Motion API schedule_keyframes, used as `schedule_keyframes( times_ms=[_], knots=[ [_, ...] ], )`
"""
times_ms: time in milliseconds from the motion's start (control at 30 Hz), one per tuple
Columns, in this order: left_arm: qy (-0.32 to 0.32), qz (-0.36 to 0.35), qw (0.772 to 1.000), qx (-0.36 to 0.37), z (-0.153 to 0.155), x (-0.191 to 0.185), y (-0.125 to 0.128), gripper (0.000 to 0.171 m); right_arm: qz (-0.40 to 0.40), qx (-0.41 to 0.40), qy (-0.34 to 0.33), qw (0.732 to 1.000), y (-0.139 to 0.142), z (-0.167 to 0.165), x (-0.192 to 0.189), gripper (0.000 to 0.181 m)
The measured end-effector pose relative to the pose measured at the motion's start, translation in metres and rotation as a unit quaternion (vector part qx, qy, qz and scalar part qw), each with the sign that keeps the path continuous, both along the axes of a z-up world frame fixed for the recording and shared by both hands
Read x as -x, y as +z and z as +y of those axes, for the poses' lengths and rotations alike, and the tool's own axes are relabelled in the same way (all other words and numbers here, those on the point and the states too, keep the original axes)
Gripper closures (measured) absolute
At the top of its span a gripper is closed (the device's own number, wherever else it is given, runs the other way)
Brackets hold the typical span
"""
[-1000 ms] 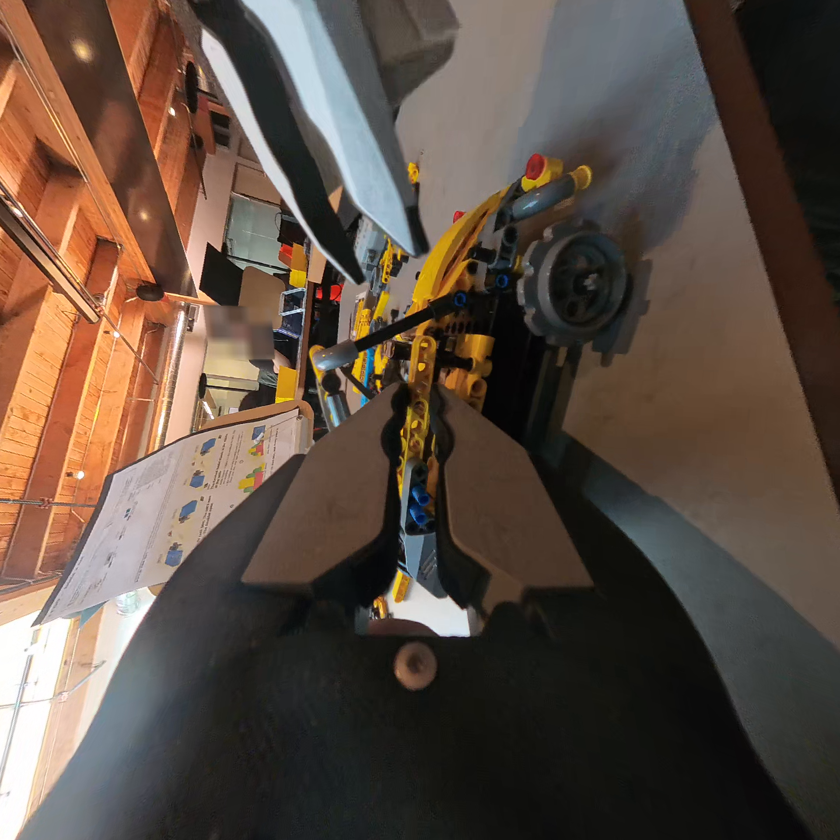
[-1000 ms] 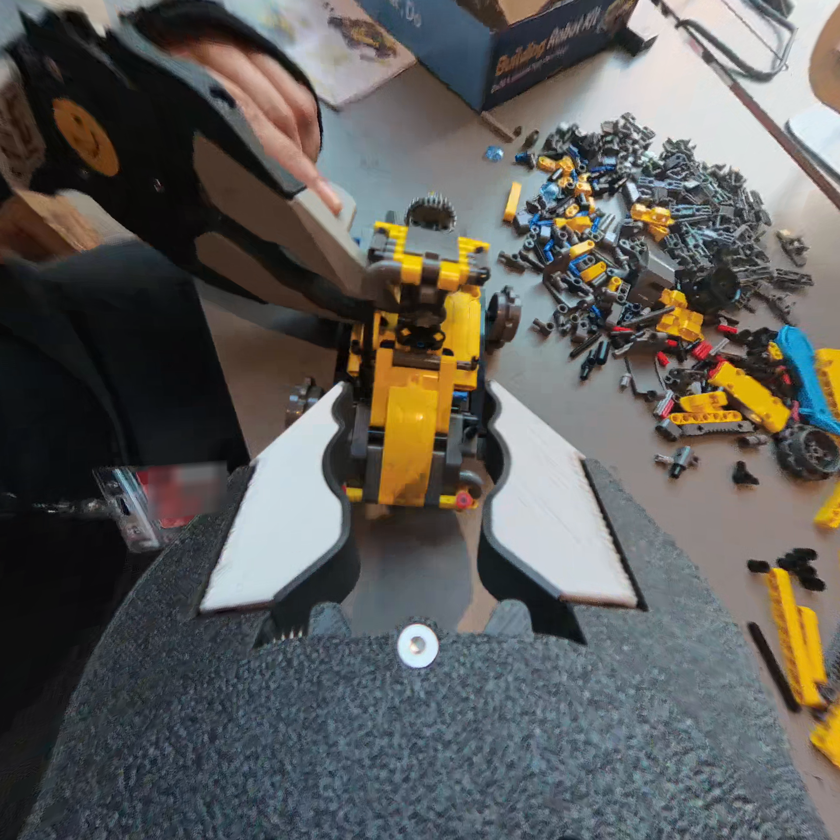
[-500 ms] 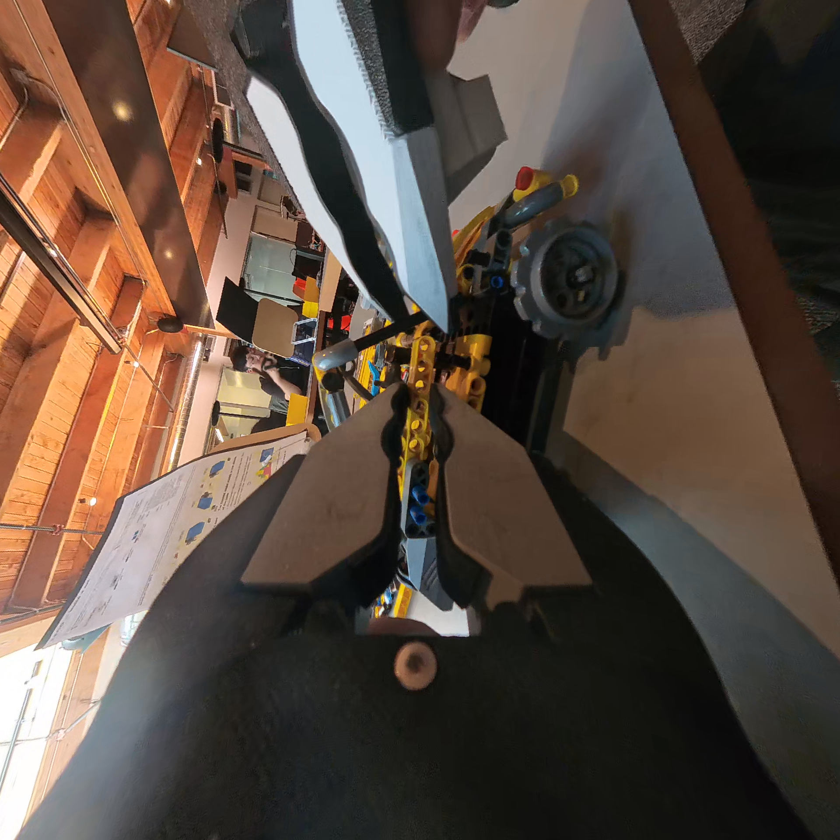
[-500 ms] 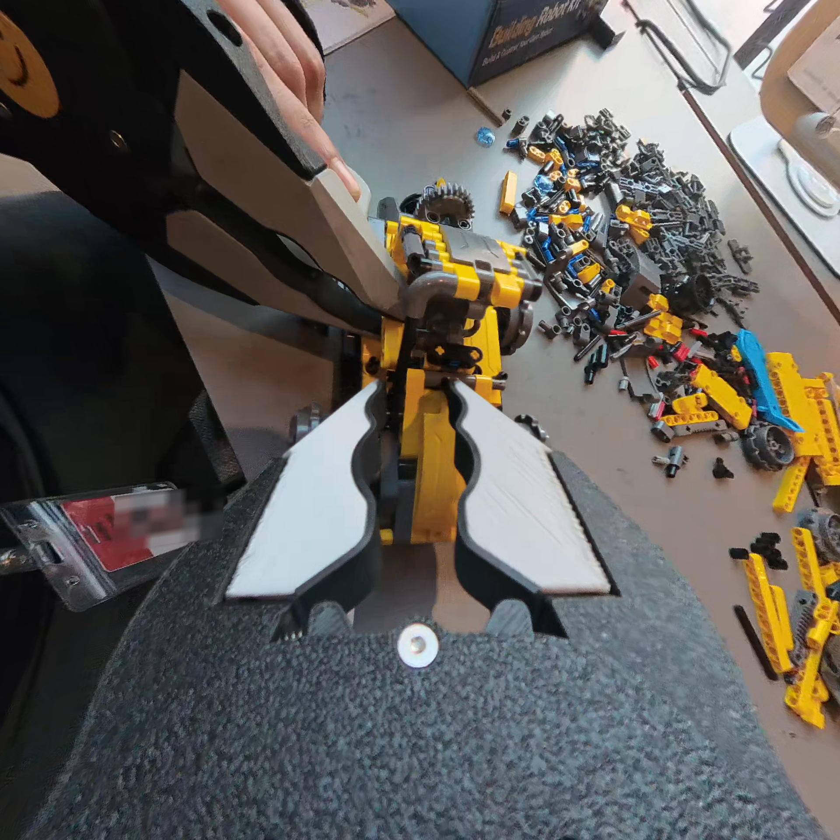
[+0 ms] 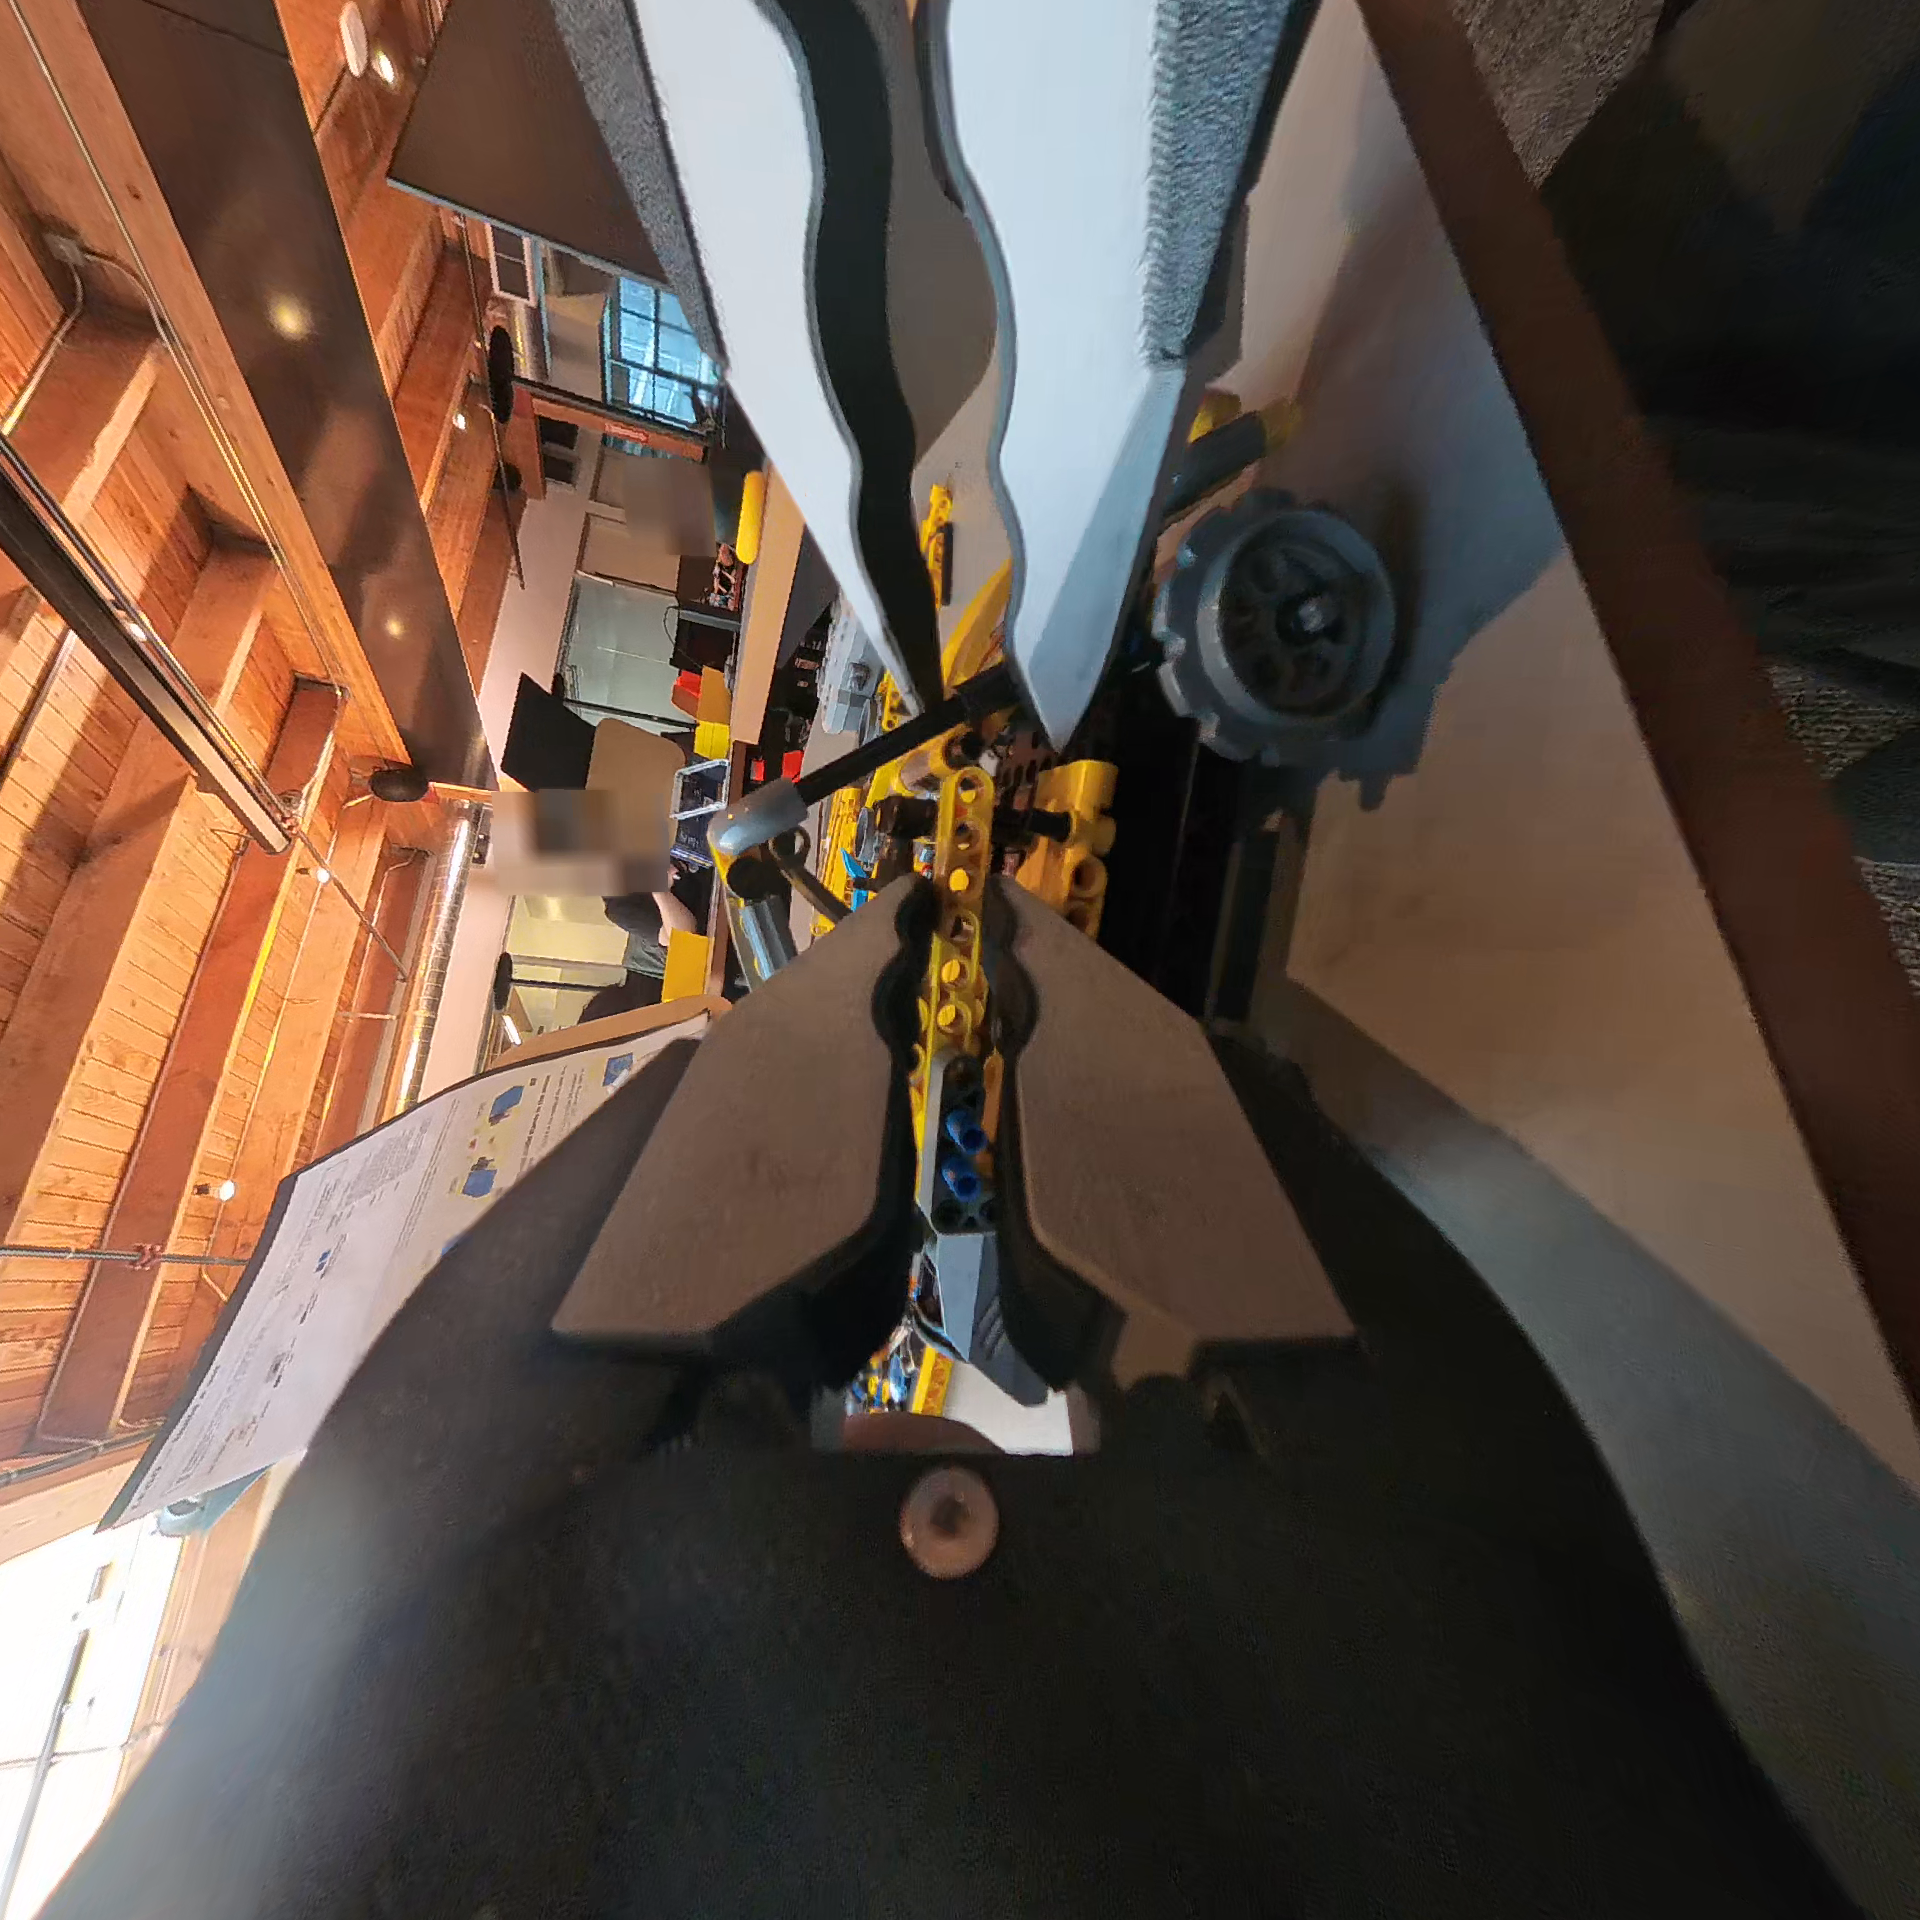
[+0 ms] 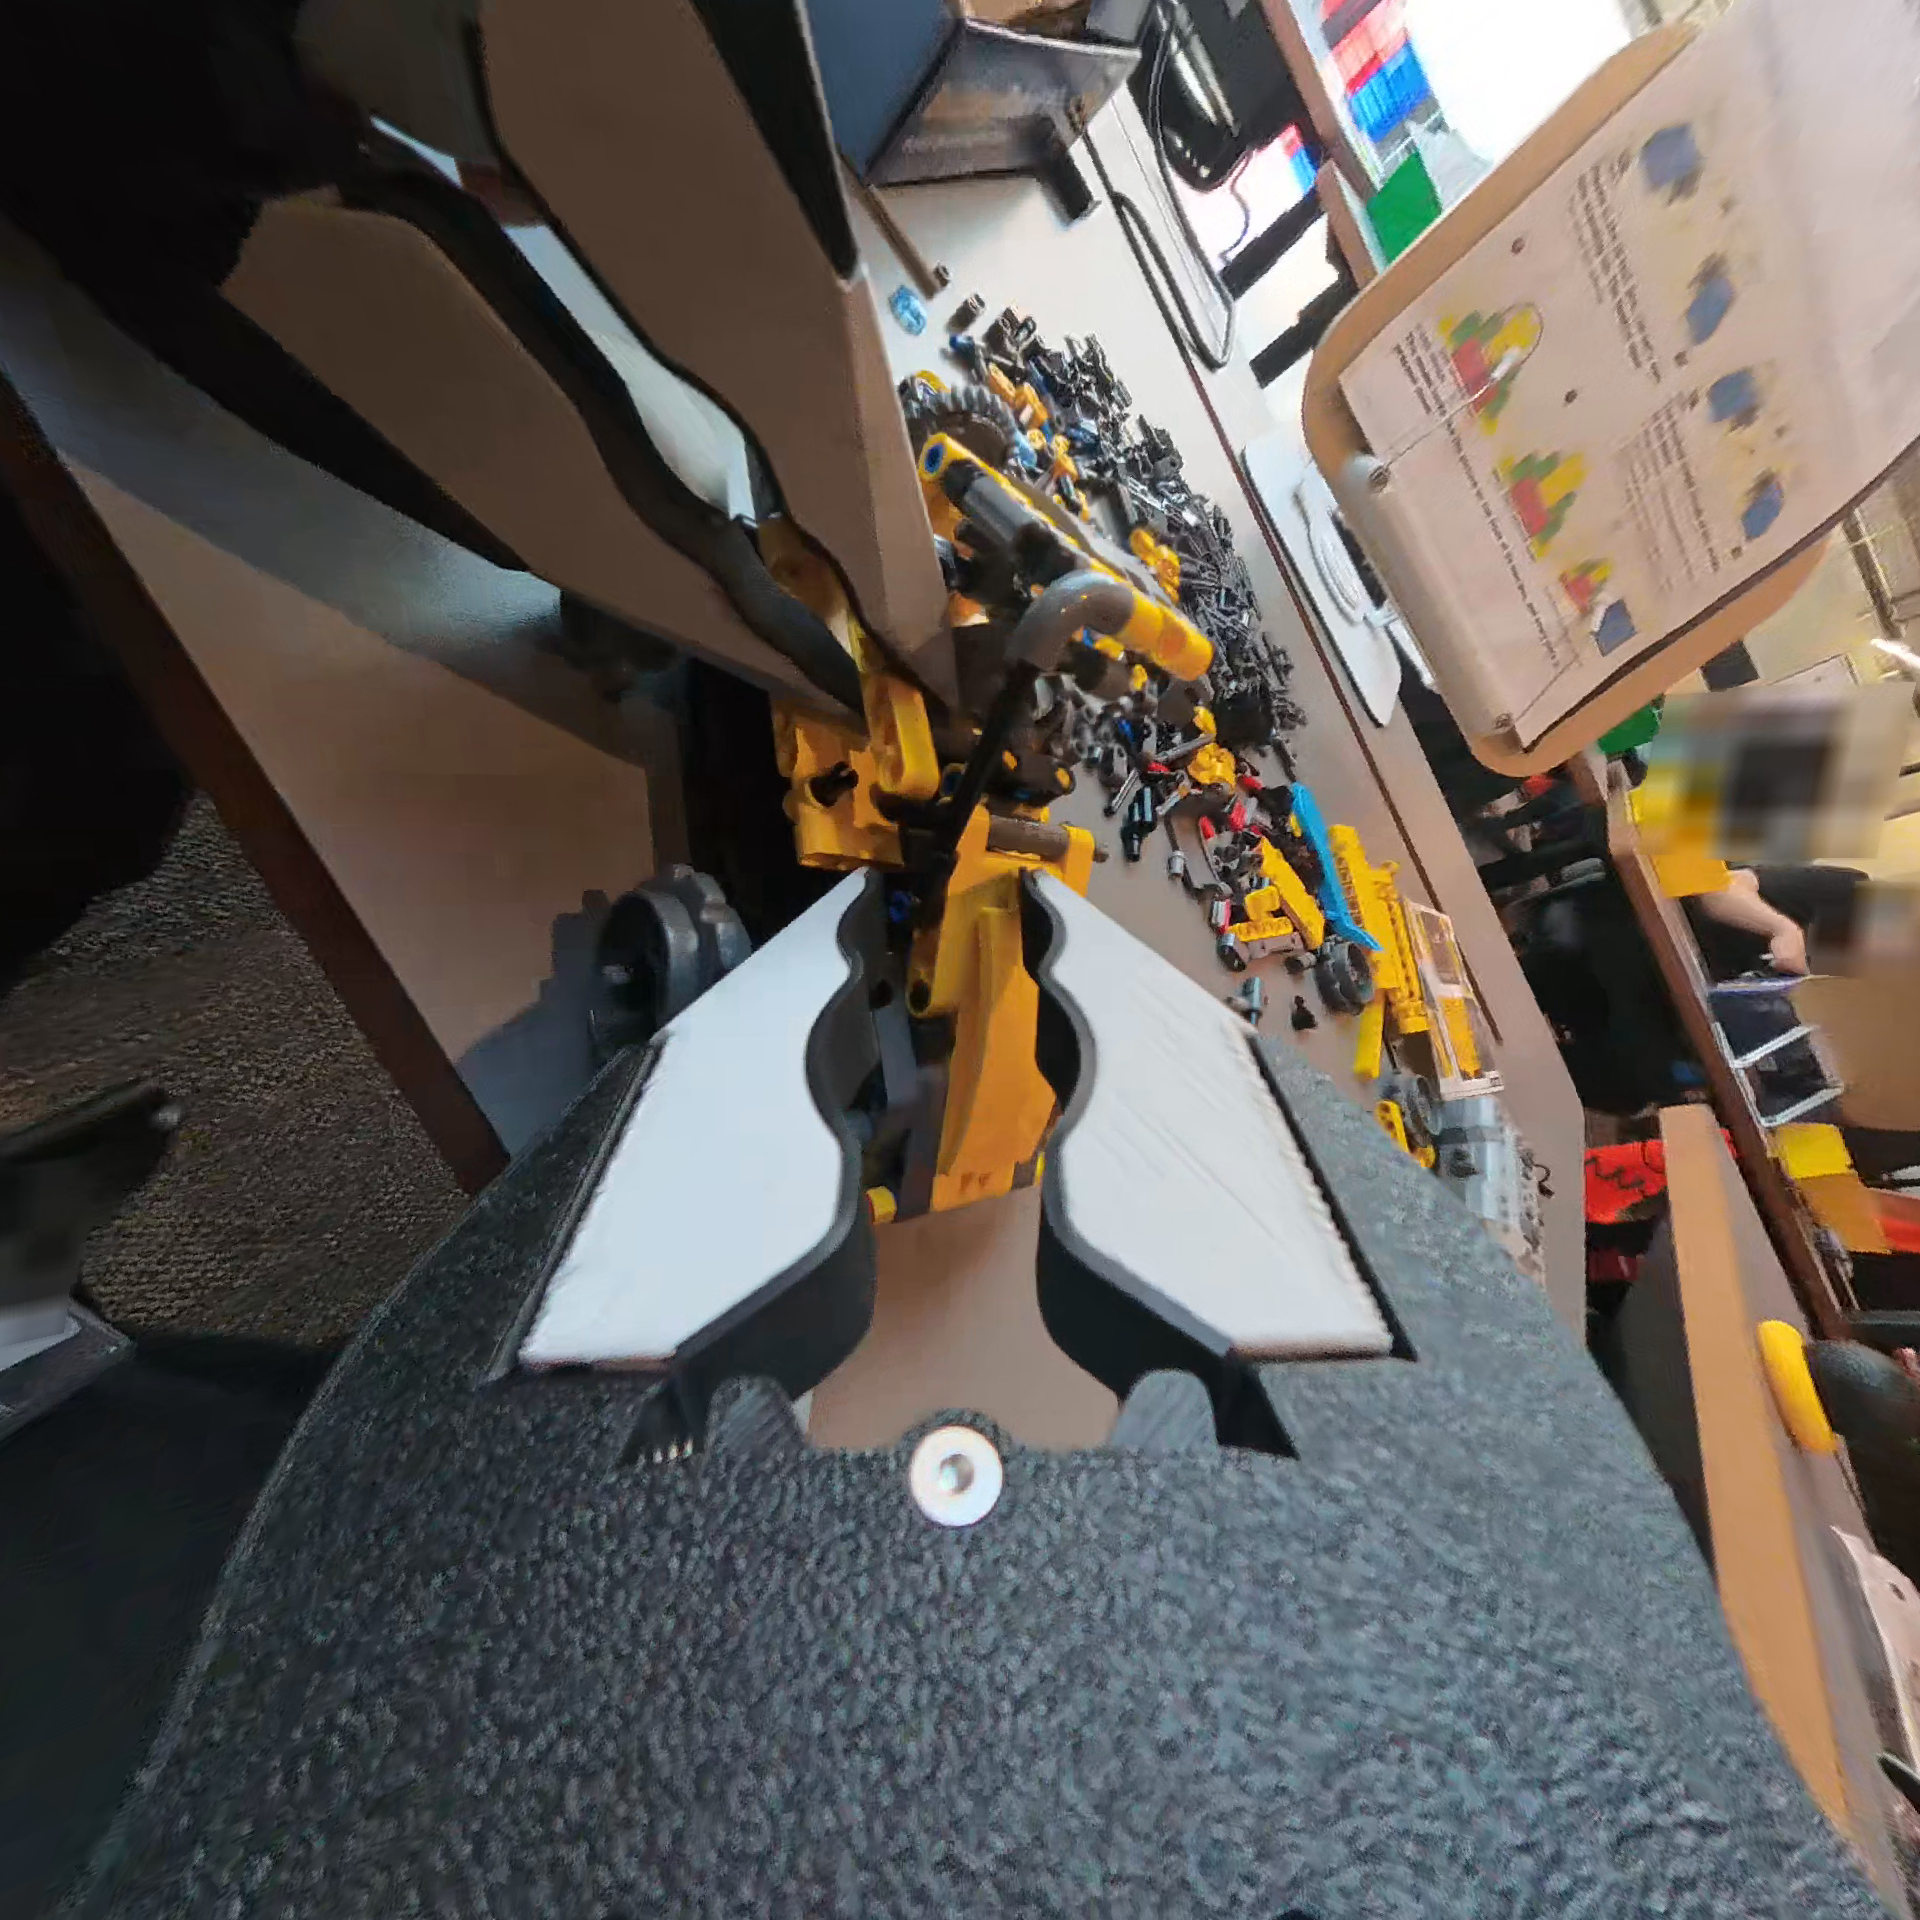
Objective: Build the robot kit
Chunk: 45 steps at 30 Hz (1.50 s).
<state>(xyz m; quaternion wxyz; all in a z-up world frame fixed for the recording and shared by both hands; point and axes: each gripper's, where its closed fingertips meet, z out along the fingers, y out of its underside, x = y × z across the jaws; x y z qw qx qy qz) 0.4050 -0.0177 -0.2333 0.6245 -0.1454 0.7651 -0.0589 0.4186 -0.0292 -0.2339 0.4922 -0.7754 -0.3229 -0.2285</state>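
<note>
A yellow and black brick-built vehicle model (image 6: 987, 1039) is held between both grippers over the table (image 6: 436, 790). My left gripper (image 5: 956, 899) is shut on a yellow holed beam (image 5: 961, 831) at one end of the model. My right gripper (image 6: 945, 888) is shut on the model's yellow body from the opposite side. In the left wrist view the right gripper's white fingers (image 5: 1070, 582) come in from the top. In the right wrist view the left gripper's fingers (image 6: 727, 312) come in from the upper left. A grey toothed wheel (image 5: 1283, 629) on the model's side also shows in the right wrist view (image 6: 665, 940).
A large pile of loose black, yellow, blue and red pieces (image 6: 1174, 644) lies on the table beyond the model. A printed instruction sheet on a board (image 6: 1621, 343) stands at the right, also seen in the left wrist view (image 5: 343, 1278). The table's dark brown edge (image 5: 1662, 623) runs close by. Both grippers' tips are close together, under 4 cm apart.
My right gripper has closed from open around the model onto its yellow body and has rolled sideways. In the left wrist view its fingers have come in over the model.
</note>
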Motion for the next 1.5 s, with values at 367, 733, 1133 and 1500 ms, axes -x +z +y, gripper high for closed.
schedule_keyframes(
  times_ms=[367,733,1133,1500],
  knots=[
    [-0.005,0.0,1.0,-0.001,-0.007,-0.002,0.0,0.166,0.024,0.012,-0.006,1.0,0.0,0.003,-0.006,0.164],
    [0.017,0.01,0.999,-0.04,-0.005,-0.009,-0.002,0.167,-0.004,0.014,-0.004,1.0,-0.004,0.006,-0.007,0.166],
    [0.086,0.071,0.992,-0.058,0.0,-0.022,-0.005,0.166,-0.011,0.01,-0.017,1.0,-0.004,0.011,-0.019,0.169],
    [0.148,0.092,0.983,-0.062,0.009,-0.025,-0.005,0.167,-0.036,0.016,-0.012,0.999,-0.004,0.015,-0.021,0.17]
  ],
)
